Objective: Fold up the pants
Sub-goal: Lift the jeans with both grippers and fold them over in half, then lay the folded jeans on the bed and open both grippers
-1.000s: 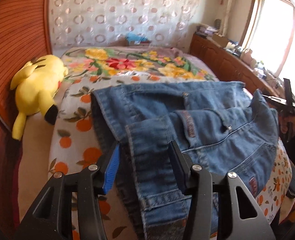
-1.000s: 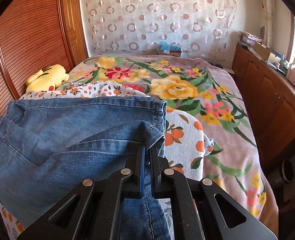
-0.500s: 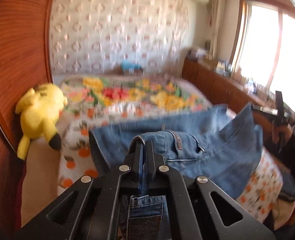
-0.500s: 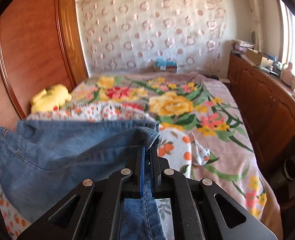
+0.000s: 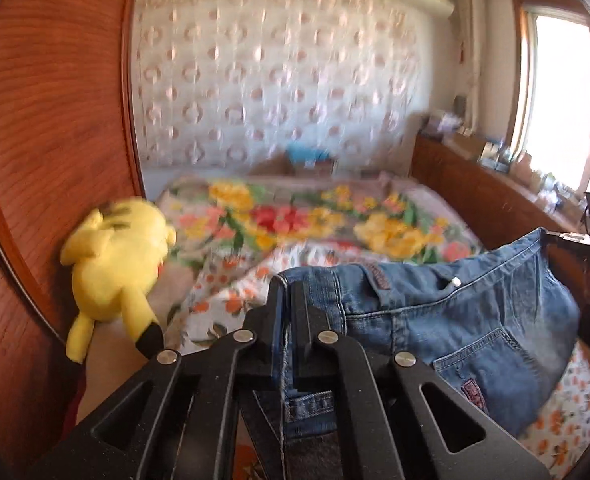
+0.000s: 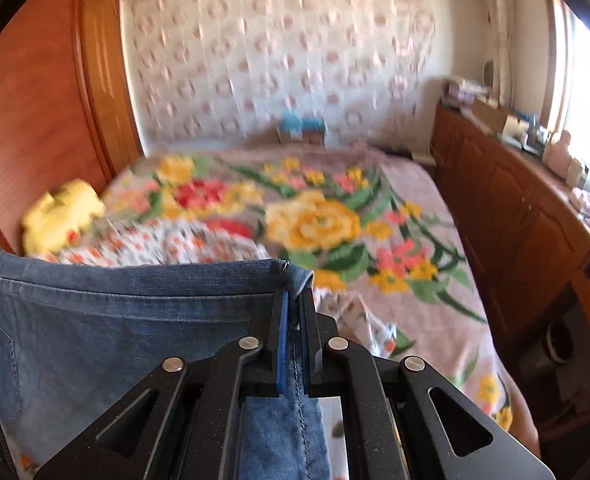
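Left gripper (image 5: pixel 288 300) clamped narrow on a denim edge of the pants (image 5: pixel 475 328); right gripper (image 6: pixel 293 300) pinched tight on another edge. Jeans hang lifted between both, over the orange-print sheet (image 5: pixel 231 300). At 10 o'clock, a yellow plush toy (image 5: pixel 115 256). Beyond, at 12, floral blanket (image 6: pixel 315 216).

No lettering is legible; the jeans (image 5: pixel 475 320) carry two small dark patches (too blurred to read).

Faded blue denim pants (image 5: pixel 455 320) are seen beside a matt plush toy (image 5: pixel 115 256), backed by glossy ribbed wood panelling (image 5: pixel 55 120).
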`<state>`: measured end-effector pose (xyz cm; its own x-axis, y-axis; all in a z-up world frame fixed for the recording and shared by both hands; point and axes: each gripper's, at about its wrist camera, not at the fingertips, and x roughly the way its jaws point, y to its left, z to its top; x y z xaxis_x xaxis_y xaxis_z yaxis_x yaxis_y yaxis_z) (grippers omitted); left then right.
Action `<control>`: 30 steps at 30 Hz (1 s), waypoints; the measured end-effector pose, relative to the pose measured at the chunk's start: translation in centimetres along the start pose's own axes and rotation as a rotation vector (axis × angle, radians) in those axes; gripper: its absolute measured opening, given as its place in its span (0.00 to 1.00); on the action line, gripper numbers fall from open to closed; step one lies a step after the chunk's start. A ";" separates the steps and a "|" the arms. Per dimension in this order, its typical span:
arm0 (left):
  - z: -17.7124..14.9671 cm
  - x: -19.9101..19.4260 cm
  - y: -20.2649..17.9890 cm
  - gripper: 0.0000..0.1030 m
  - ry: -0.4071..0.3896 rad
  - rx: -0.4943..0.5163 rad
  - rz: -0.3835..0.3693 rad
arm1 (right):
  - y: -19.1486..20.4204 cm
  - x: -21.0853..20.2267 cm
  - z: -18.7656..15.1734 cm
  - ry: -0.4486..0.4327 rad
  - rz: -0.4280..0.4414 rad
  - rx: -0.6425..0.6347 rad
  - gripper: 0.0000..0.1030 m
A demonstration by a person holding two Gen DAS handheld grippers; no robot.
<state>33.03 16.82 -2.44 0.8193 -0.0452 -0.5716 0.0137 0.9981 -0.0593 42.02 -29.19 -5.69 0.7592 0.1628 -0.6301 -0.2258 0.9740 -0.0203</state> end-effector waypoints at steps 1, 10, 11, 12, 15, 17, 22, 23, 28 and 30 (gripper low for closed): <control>-0.3 1.2 0.2 0.04 0.039 -0.009 0.000 | 0.4 1.1 -0.3 0.028 -0.007 0.002 0.05; -3.7 0.5 -0.7 0.46 0.108 0.023 -0.052 | 1.9 -0.6 -4.5 0.035 0.033 -0.051 0.20; -4.0 0.3 -0.9 0.46 0.113 0.026 -0.060 | 1.8 -1.2 -4.7 0.029 0.040 -0.054 0.26; -4.2 -0.1 -1.4 0.47 0.117 0.033 -0.073 | 1.6 -1.8 -5.1 0.024 0.051 -0.052 0.29; -4.9 -0.6 -3.0 0.47 0.120 0.069 -0.090 | 0.8 -4.0 -6.9 0.004 0.069 -0.045 0.40; -5.1 -0.7 -3.8 0.48 0.122 0.077 -0.115 | 0.6 -5.2 -8.3 0.003 0.076 -0.038 0.43; -6.2 -0.4 -6.2 0.78 0.131 0.107 -0.138 | -0.1 -7.9 -11.3 0.006 0.076 -0.026 0.44; -6.4 -0.2 -6.8 0.79 0.139 0.105 -0.161 | -0.2 -8.3 -11.8 0.006 0.076 -0.023 0.45; -6.6 0.3 -9.7 0.79 0.161 0.143 -0.204 | -0.7 -10.3 -13.9 0.012 0.072 -0.004 0.45; -6.6 0.4 -10.9 0.79 0.157 0.161 -0.224 | -1.0 -10.8 -14.7 0.023 0.072 0.006 0.45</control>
<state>29.38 5.67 -7.46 0.6874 -0.2578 -0.6790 0.2849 0.9557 -0.0744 25.09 -34.27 -10.24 0.7273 0.2286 -0.6472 -0.2751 0.9609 0.0302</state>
